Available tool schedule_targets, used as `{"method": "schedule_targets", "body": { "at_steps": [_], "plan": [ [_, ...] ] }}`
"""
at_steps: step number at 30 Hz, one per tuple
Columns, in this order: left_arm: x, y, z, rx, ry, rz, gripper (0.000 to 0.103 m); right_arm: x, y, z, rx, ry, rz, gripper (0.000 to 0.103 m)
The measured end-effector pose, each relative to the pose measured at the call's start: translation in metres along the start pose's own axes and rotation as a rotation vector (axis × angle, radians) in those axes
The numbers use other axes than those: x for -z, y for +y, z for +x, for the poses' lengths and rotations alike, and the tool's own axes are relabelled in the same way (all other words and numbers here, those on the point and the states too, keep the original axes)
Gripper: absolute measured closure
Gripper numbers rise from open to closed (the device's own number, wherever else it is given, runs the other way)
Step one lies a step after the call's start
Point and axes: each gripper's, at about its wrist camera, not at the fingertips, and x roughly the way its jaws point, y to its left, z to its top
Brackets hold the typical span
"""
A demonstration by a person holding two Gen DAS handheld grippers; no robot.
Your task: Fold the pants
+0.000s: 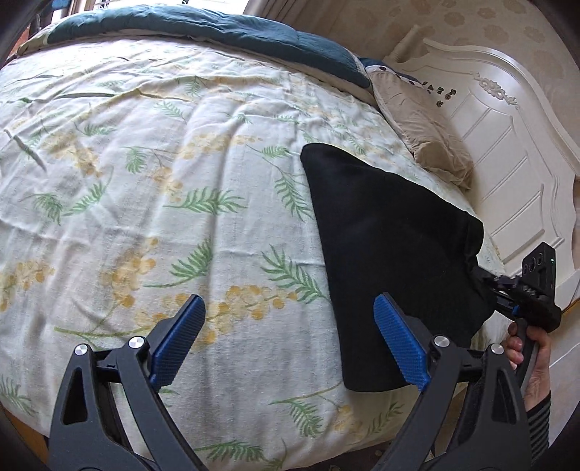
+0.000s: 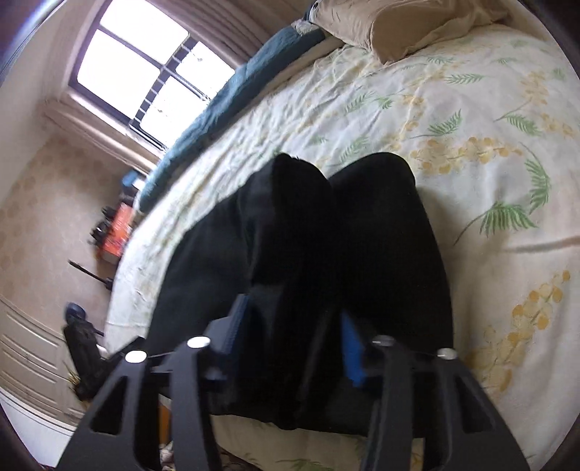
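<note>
- The left gripper (image 1: 290,337) stands wide apart with nothing between its blue pads (image 1: 397,342); only the flowered bed cover (image 1: 145,181) shows in the gap, and the right-hand pad sits just over the near edge of the pants (image 1: 391,239).
- The right gripper (image 2: 293,333) is drawn narrow and pinched on a bunched fold of the black pants (image 2: 326,235); cloth fills the space between its pads and spills over them.
- The left wrist view shows the right gripper (image 1: 484,280) from outside, biting the pants' right-hand edge, with the person's hand (image 1: 529,347) and a striped sleeve (image 1: 540,416) on its handle. The right wrist view shows none of that.
- The right wrist view shows the pants as two rounded lobes side by side with a seam between them, which the left wrist view flattens to one dark slab.
- In the left wrist view the pants' long axis runs from the near edge of the bed, at the left gripper's right pad, up and away toward the tan pillow (image 1: 424,137); the far end stops short of it.
- The pants lie on the bed's right part, near the headboard (image 1: 507,152), with the side that the right gripper holds lifted off the cover.
- A blue quilt (image 1: 217,32) lies along the bed's far edge; only the right wrist view shows the window (image 2: 145,72) beyond it.
</note>
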Motion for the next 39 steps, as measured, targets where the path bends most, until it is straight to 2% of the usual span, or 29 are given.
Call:
{"method": "schedule_targets", "body": {
  "at_steps": [3,8,11,14,16,18,22,26,29,39],
  "plan": [
    [0.0,-0.009,0.002,0.011,0.0,0.019,0.009,-0.002,0.007,-0.01,-0.017,-0.008,-0.023,0.093],
    [-0.003,-0.021,0.002,0.045,-0.005,0.029,0.009,-0.008,0.018,-0.043,-0.02,-0.088,-0.073,0.098],
    [-0.005,-0.026,0.005,0.077,0.006,0.011,0.009,-0.009,0.006,-0.046,0.009,-0.079,-0.069,0.099],
    [-0.006,-0.032,0.011,0.078,0.014,0.015,0.009,-0.006,-0.013,-0.037,0.037,-0.052,-0.03,0.099],
    [-0.005,-0.035,0.013,0.079,0.019,0.017,0.009,-0.003,-0.025,-0.032,0.025,-0.042,0.008,0.099],
    [-0.005,-0.037,0.015,0.085,0.028,0.017,0.009,0.0,-0.03,-0.034,0.012,-0.051,0.027,0.099],
    [-0.006,-0.04,0.015,0.093,0.031,0.017,0.009,-0.002,-0.023,-0.047,0.039,-0.077,-0.012,0.099],
    [-0.007,-0.04,0.019,0.099,0.033,0.024,0.009,-0.001,-0.054,-0.043,0.061,-0.067,0.057,0.099],
    [-0.007,-0.038,0.027,0.102,0.051,0.019,0.009,0.003,-0.074,-0.036,-0.008,-0.065,0.117,0.099],
    [-0.006,-0.032,0.033,0.122,0.055,-0.013,0.009,0.007,-0.087,-0.034,-0.098,-0.082,0.165,0.099]
  ]
}}
